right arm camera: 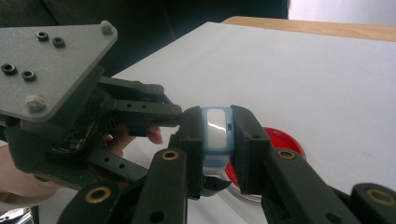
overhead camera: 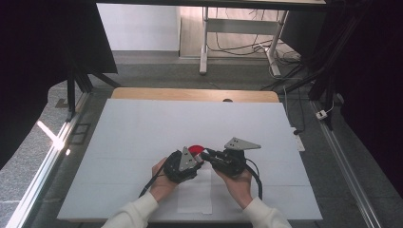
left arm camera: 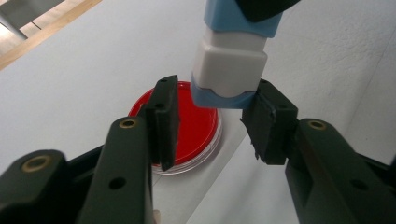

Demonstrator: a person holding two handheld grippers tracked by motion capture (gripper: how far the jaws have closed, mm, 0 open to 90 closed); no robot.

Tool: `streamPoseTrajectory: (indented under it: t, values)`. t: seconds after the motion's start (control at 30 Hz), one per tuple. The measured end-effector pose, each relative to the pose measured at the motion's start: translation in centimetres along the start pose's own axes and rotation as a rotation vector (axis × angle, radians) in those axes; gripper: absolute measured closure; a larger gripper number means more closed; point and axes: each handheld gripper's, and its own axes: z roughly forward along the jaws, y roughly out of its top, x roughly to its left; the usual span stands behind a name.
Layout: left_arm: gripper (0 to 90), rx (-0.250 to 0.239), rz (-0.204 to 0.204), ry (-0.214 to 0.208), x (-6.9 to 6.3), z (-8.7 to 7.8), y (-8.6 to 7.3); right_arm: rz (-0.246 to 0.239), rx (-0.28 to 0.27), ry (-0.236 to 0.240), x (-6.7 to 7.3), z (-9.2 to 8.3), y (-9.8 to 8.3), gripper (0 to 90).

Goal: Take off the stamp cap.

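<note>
**Two grippers meet over the red dish**

Your right gripper (right arm camera: 217,140) is clenched on a small blue-and-white block (right arm camera: 215,133). In the right gripper view its two black jaws press flat on the block's blue sides, with the white face turned up toward the camera.

Your left gripper (left arm camera: 212,123) has its jaws set around the lower end of the same block (left arm camera: 229,70). In the left gripper view the right-hand jaw sits against the block's pale blue bottom corner, while the left-hand jaw stands a little off it, with a gap showing. The pads are not both pressing, so that claw counts as released, with the block between the jaws rather than gripped.

The block hangs above the table (overhead camera: 142,133), not resting on it, just over the near edge of a round red dish (left arm camera: 196,126). The dish lies flat on the white tabletop with a clear rim around the red.

From the high view, your hands sit close together near the middle of the table's near half, the left gripper (overhead camera: 197,159) and right gripper (overhead camera: 209,154) nose to nose, with the dish (overhead camera: 195,149) peeking out between and just beyond them. A sheet of white paper (overhead camera: 195,194) lies on the table under your wrists.
</note>
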Motion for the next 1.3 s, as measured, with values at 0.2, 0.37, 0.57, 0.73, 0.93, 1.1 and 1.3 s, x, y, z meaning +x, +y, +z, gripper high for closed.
streamPoseTrajectory:
  t: [0.2, 0.37, 0.57, 0.73, 0.93, 1.1, 1.3]
  values:
    - [61.5, 0.0, 0.009, -0.001, -0.09, 0.04, 0.05, 0.003, 0.0, 0.002, -0.06, 0.05, -0.05, 74.9]
    - [63.5, 0.0, 0.02, 0.006, -0.17, 0.01, 0.07, 0.009, -0.003, 0.002, -0.07, 0.03, -0.07, 74.9]
    - [64.2, 0.005, 0.026, 0.007, -0.2, 0.01, 0.06, 0.012, -0.003, 0.001, -0.08, 0.05, -0.11, 74.9]
    - [64.6, 0.009, 0.03, 0.012, -0.21, 0.02, 0.04, 0.006, -0.003, -0.001, -0.01, 0.14, -0.2, 75.0]
    - [64.4, 0.007, 0.033, 0.019, -0.25, 0.02, 0.03, 0.004, -0.003, -0.003, -0.04, 0.16, -0.22, 74.9]
    - [64.8, 0.024, 0.044, 0.014, -0.23, 0.1, 0.0, -0.001, 0.003, -0.008, 0.05, 0.28, -0.3, 75.0]
    - [65.4, 0.031, 0.048, 0.007, -0.17, 0.08, -0.05, -0.004, 0.008, -0.012, 0.14, 0.37, -0.37, 74.9]
